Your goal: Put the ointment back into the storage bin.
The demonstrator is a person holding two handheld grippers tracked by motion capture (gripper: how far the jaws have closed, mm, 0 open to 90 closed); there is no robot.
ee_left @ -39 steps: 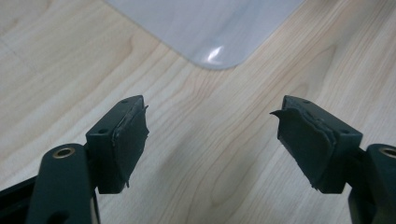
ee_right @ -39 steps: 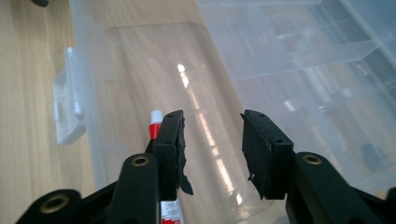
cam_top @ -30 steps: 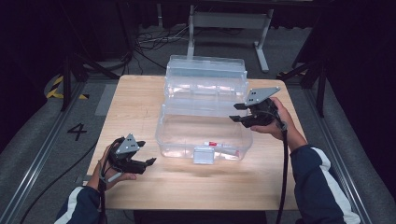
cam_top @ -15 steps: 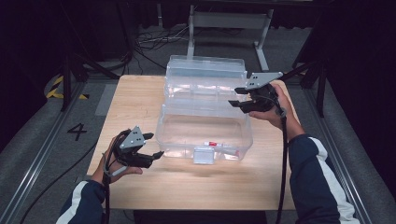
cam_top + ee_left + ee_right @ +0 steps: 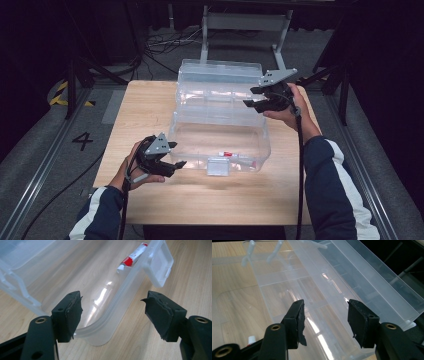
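clear plastic box (image 5: 220,125), lid open, red-white tube (image 5: 228,154) inside

Floor numeral "4" (image 5: 82,141); tangled cables (image 5: 162,42); metal stand (image 5: 246,22).

You have one clear plastic box (image 5: 220,135) on the one table (image 5: 150,105), its lower corner sitting between your left gripper's (image 5: 112,315) spread jaws. One red-and-white tube (image 5: 132,257) lies inside it, beyond those jaws. One white latch (image 5: 160,263) hangs on the box's front, ahead of the right-hand jaw. Two grippers are in your hands; the right gripper (image 5: 325,320) has one tiered tray (image 5: 317,297) between its parted jaws.
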